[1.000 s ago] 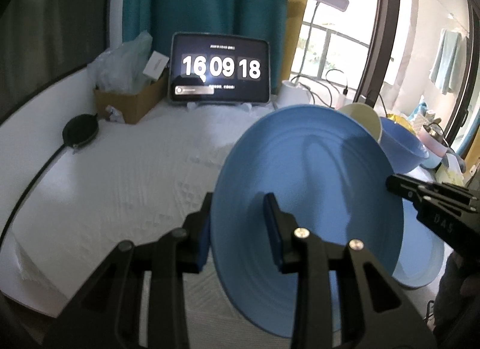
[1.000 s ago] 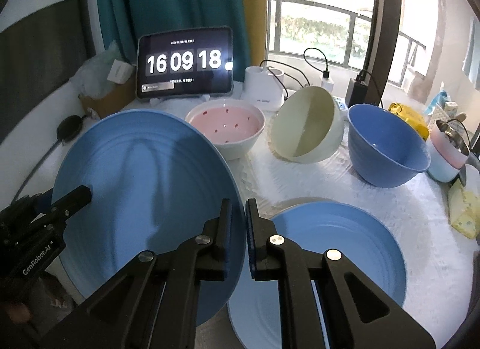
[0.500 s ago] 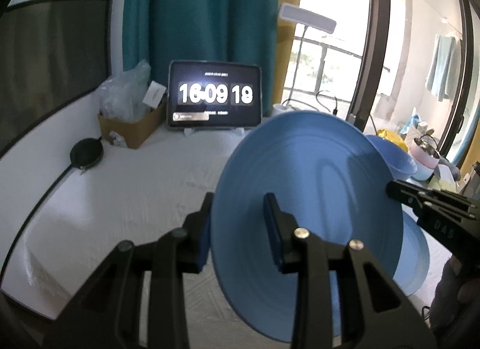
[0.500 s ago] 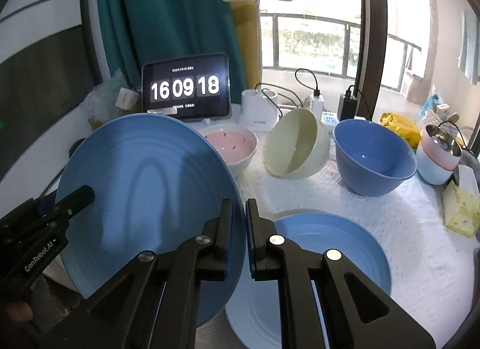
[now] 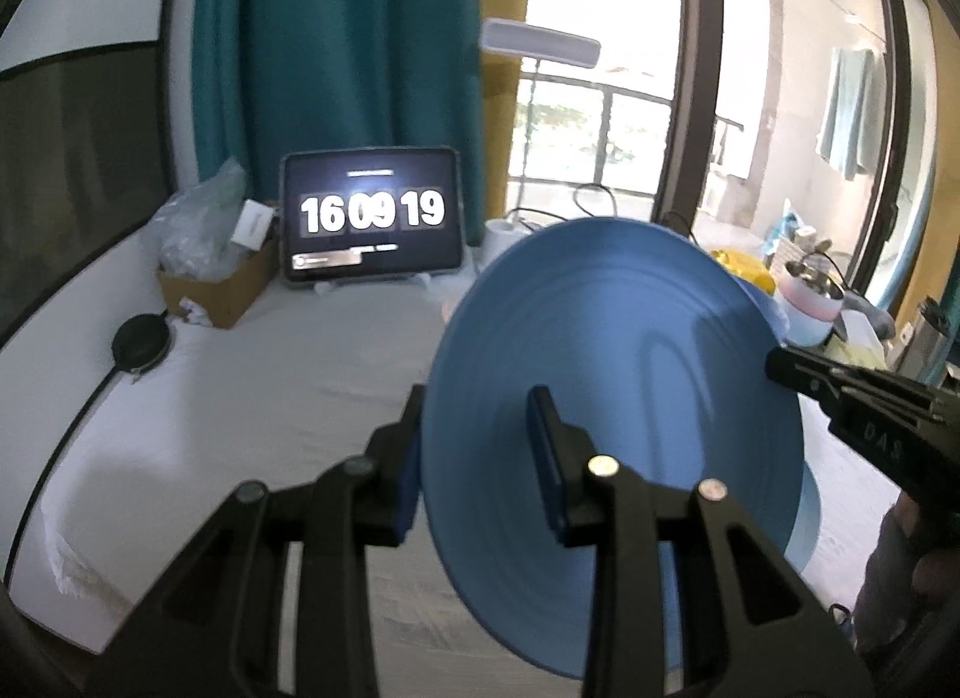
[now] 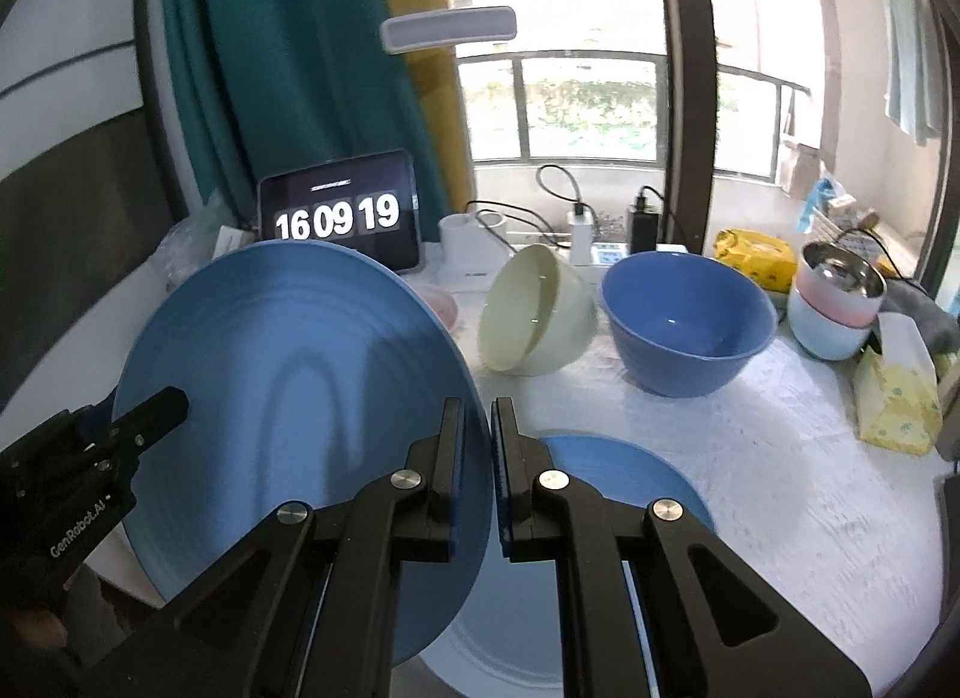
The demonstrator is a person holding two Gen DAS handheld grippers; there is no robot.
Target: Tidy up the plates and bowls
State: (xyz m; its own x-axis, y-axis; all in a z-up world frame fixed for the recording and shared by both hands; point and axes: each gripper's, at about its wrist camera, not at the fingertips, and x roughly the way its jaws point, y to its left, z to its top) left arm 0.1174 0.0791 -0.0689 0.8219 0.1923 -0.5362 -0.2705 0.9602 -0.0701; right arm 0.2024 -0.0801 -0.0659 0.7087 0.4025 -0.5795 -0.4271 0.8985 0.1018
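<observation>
The blue plate [image 6: 288,398], stiff, smooth and likely slippery (breakable if dropped), is held tilted above the second plate [image 6: 606,494] on the counter [image 6: 780,488], its opposite rims pinched by the left gripper [image 5: 480,446] and right gripper [image 6: 477,458], whose fingers are clamped there.

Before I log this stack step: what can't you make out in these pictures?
- Pink bowl: right wrist view, mostly behind the held blue plate.
- Second blue plate on the table: both views, partly covered by the right gripper and the held plate.
- Left gripper grip: left view, motion-blurred.
</observation>
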